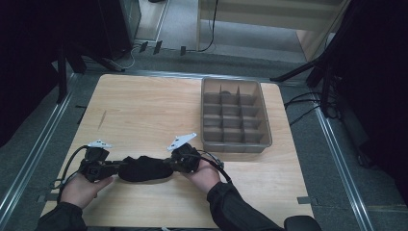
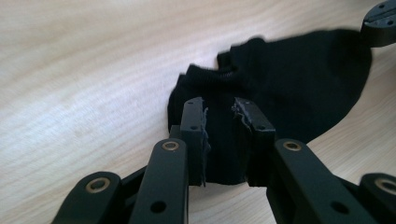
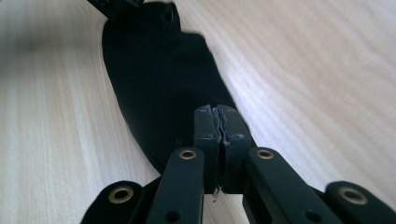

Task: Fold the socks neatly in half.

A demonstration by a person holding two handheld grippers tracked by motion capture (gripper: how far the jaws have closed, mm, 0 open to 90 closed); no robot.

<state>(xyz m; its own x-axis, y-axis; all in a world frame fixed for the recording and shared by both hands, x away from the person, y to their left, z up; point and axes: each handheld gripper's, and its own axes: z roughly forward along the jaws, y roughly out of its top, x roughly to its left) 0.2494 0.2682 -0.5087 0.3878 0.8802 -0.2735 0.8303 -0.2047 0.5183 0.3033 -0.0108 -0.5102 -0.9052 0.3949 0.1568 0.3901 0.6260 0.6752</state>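
hidden: sock's point(image 1: 143, 168) ends under both grippers | sock: black knit, soft, flat on near wooden table point(image 1: 144, 110) | left gripper point(image 2: 219, 116): jaws narrow, cuff fabric between | right gripper point(image 3: 217, 122): pinched shut on toe | far right: grey plastic divided tray point(image 1: 235, 118)

Low in the frame of the high view, two dark-sleeved forearms rising from the bottom edge. Left hand point(image 1: 85, 186) at lower left, wrapped around the black two-jaw left gripper point(image 1: 117, 168), pointing right, jaws slightly apart. Right hand point(image 1: 204, 174) lower centre, gripping the black right gripper point(image 1: 168, 164), pointing left, jaws pressed together.
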